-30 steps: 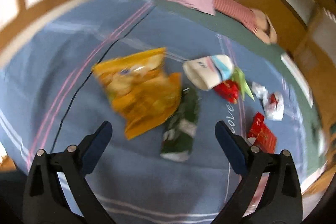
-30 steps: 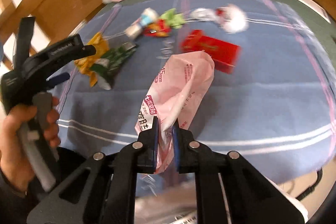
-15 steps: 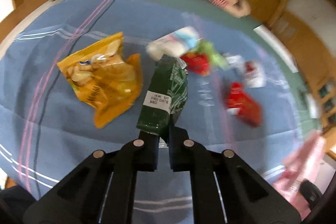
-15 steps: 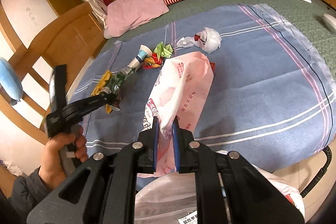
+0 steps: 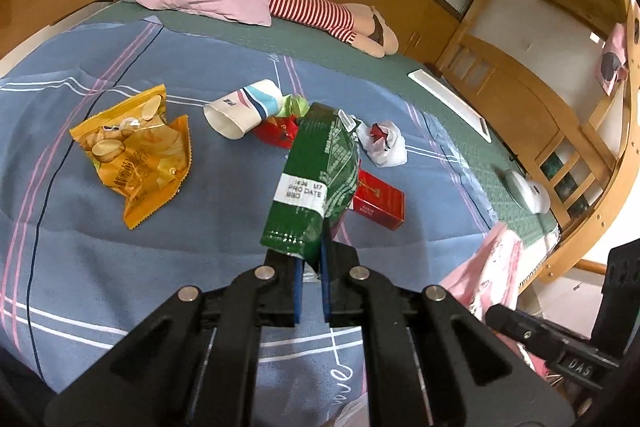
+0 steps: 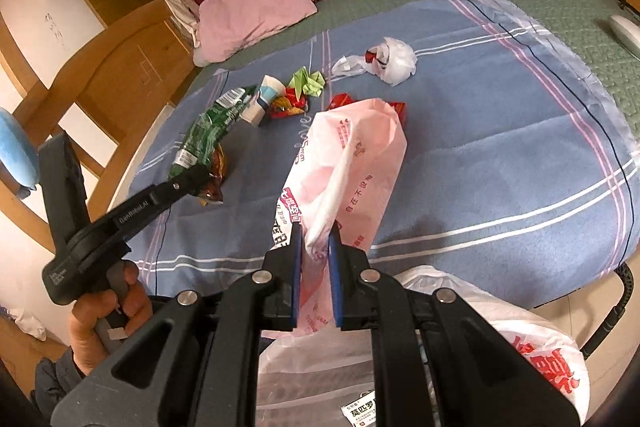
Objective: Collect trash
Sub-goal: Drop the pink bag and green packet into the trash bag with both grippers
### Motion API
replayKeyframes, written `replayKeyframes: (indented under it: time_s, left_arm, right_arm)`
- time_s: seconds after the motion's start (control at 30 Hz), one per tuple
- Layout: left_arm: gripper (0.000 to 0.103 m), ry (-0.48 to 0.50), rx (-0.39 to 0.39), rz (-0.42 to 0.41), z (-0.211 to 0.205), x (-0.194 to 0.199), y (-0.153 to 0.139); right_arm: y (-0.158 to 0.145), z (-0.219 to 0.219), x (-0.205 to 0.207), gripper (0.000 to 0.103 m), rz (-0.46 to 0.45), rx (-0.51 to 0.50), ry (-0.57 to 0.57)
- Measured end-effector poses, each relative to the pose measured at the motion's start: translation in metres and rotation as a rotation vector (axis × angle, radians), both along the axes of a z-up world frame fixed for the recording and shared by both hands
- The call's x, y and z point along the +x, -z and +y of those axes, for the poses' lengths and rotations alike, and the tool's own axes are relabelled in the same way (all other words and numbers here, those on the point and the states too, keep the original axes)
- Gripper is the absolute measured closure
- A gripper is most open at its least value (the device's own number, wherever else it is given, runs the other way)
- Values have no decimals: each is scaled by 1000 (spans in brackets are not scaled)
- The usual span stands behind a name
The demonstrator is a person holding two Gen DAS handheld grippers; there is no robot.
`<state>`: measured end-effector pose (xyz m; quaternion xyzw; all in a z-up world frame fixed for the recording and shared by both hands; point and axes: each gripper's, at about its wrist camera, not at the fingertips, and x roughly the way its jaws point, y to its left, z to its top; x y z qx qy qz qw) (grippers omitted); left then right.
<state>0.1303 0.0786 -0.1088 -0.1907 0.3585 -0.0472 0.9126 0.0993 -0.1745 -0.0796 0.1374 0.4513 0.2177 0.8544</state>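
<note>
The left gripper [image 5: 310,269], open above the bed a second ago, now has its jaws clamped on the crumpled green foil wrapper [image 5: 316,173], lifted off the blue striped bedspread [image 5: 120,259]. The right gripper [image 6: 314,255] stays clamped on the pink plastic bag [image 6: 352,163] near the bed's front edge; its contents are hidden.
</note>
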Motion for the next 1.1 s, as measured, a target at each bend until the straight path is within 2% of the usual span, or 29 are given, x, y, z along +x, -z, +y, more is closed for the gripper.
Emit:
replayKeyframes:
  time_s: [0.23, 0.33, 0.43, 0.47, 0.57, 0.6, 0.63, 0.7, 0.73, 0.77, 0.83, 0.9, 1.0, 1.1]
  left_arm:
    - [95, 29, -29, -51, 0, -7, -5]
    - [95, 60, -65, -78, 1, -12, -7]
    - [95, 111, -98, -110, -4, -20, -11]
    - [95, 127, -120, -117, -5, -24, -12]
    - [95, 148, -295, -65, -4, -40, -5]
    - [95, 165, -311, -36, -8, -45, -3]
    - [95, 203, -276, -9, -18, -52, -5]
    - [95, 278, -216, -7, -34, -64, -10]
    - [95, 308, -198, -4, -40, -69, -12]
    - [95, 341, -176, 0, -45, -74, -13]
    - [95, 406, -147, 21, -54, -82, -10]
    - [95, 453, -138, 41, -61, -88, -5]
    - [95, 587, -93, 85, -79, -98, 2]
    - [95, 766, -24, 154, -112, -107, 12]
  right_arm:
    - [-5, 1, -7, 90, -4, -4, -34]
    - [-13, -14, -18, 90, 3, 43, -57]
    - [-20, -28, -33, 90, -4, 0, -74]
    - [-20, -30, -39, 90, -5, -28, -82]
    - [-11, -38, -56, 90, 14, -122, -121]
    - [-2, -41, -61, 90, 43, -141, -135]
    - [5, -44, -63, 90, 69, -153, -140]
    - [24, -48, -67, 87, 153, -195, -144]
    - [32, -52, -69, 75, 195, -207, -147]
    - [34, -55, -72, 57, 205, -207, -139]
    - [23, -69, -75, 35, 162, -170, -86]
    - [7, -86, -74, 31, 106, -94, -27]
    - [-17, -114, -69, 29, 40, 17, 91]
    - [-26, -128, -69, 29, 0, 39, 154]
